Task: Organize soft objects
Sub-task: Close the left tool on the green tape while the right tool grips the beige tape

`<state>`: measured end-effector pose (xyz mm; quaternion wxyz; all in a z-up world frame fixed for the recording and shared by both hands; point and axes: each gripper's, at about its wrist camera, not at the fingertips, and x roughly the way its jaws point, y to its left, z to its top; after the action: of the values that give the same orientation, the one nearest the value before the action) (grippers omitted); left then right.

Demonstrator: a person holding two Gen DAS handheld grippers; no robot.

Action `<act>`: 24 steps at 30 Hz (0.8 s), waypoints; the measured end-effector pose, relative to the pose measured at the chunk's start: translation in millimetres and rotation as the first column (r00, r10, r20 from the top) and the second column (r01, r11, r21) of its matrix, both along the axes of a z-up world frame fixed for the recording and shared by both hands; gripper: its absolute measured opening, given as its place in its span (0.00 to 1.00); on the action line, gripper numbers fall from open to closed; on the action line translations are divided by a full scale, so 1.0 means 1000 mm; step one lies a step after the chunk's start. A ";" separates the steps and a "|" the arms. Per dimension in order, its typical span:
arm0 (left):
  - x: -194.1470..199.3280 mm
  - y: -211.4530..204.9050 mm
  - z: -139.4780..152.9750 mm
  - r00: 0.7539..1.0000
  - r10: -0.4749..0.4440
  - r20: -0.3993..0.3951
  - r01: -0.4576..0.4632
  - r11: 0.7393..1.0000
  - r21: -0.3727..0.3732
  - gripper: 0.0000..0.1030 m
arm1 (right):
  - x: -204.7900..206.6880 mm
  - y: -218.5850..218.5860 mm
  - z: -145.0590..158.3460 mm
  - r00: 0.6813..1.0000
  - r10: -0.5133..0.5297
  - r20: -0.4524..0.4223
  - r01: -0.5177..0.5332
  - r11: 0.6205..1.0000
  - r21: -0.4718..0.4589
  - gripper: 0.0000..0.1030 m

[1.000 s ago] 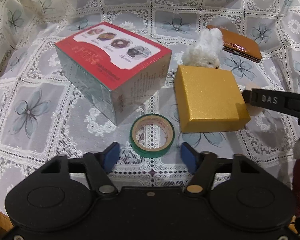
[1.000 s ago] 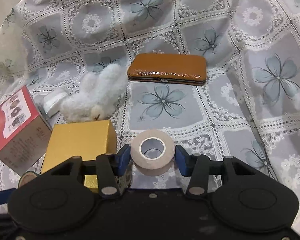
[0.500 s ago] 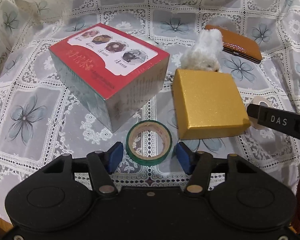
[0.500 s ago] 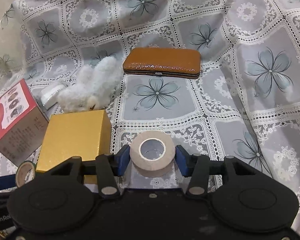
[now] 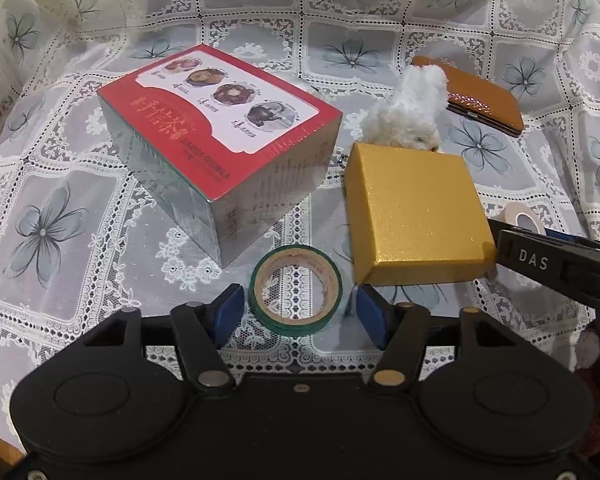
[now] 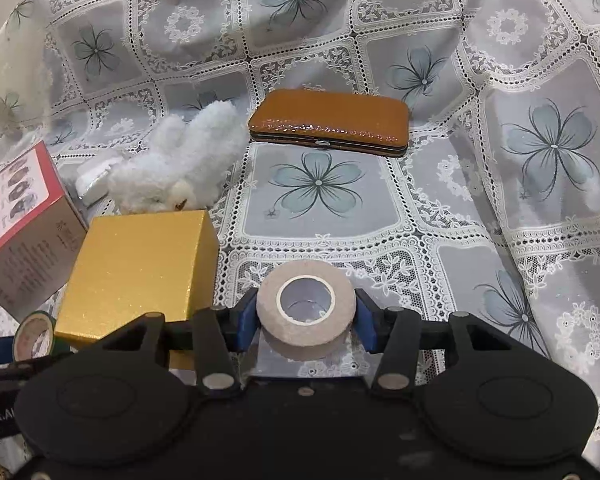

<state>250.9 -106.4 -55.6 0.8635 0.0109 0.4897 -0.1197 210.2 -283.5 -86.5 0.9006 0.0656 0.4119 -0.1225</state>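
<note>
The gold box (image 5: 414, 212) sits on the lace cloth (image 5: 60, 208). The printed carton (image 5: 220, 136) lies left of it, the plush toy (image 5: 410, 110) behind it, the tape ring (image 5: 296, 290) just before its left corner, the paper tape roll (image 6: 306, 304) right.

White plush bunny (image 6: 180, 168), lying behind gold box (image 6: 140, 264)

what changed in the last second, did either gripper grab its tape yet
The right gripper has closed its pads onto the white tape. The left gripper has eased forward around the green tape, jaws open, not touching. Red box, gold box, plush and case stayed put.
</note>
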 end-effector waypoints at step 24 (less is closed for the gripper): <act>-0.065 0.035 0.034 0.999 0.036 0.015 -0.036 0.999 -0.002 0.46 | -0.106 0.035 0.055 0.999 -0.015 0.034 0.013 0.997 0.070 0.47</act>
<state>185.4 -71.6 -22.0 0.8693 0.0024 0.4831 -0.1042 104.3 -248.0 -31.2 0.9039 0.1022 0.3997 -0.1131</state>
